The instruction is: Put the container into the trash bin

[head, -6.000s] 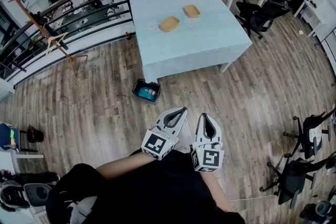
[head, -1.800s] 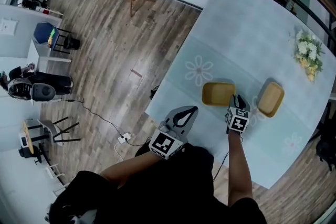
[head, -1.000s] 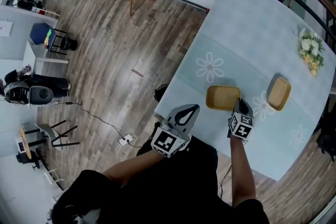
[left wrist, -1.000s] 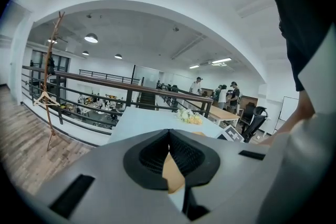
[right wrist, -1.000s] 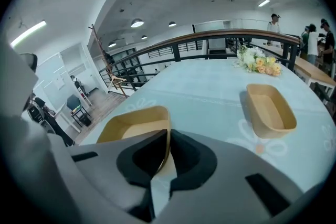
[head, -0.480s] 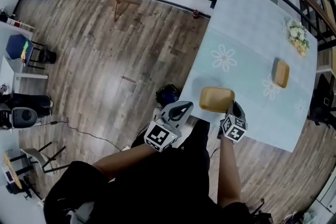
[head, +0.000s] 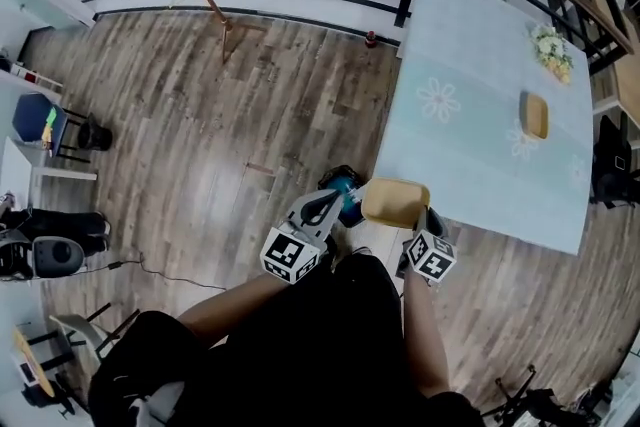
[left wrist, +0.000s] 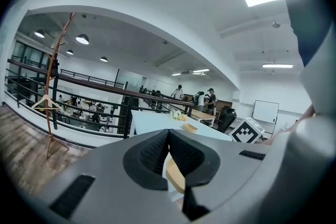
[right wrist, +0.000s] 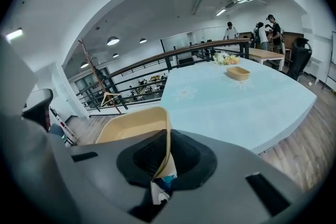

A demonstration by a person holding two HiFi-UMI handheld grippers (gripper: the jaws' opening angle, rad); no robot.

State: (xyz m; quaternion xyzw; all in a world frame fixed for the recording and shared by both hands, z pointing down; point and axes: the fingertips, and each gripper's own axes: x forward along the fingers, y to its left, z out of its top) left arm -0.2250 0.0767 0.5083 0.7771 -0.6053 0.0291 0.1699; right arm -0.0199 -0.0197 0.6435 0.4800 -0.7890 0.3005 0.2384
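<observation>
Carry step: my right gripper [right wrist: 165, 157] pinched the tan container [head: 395, 202] by its rim, mid-frame beside the trash bin [head: 343, 183]. My left gripper [left wrist: 169, 152] was closed, empty. Next, I judged: release over the bin.

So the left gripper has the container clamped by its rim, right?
No. The right gripper has the container clamped by its rim, as the right gripper view shows. The left gripper is shut on nothing.

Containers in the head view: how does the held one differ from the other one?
The held container is clamped by its rim in the right claw; the other container lies free. The held container is off the table, near the trash bin; the other container rests on it near the flowers. Both are tan, shallow trays.
</observation>
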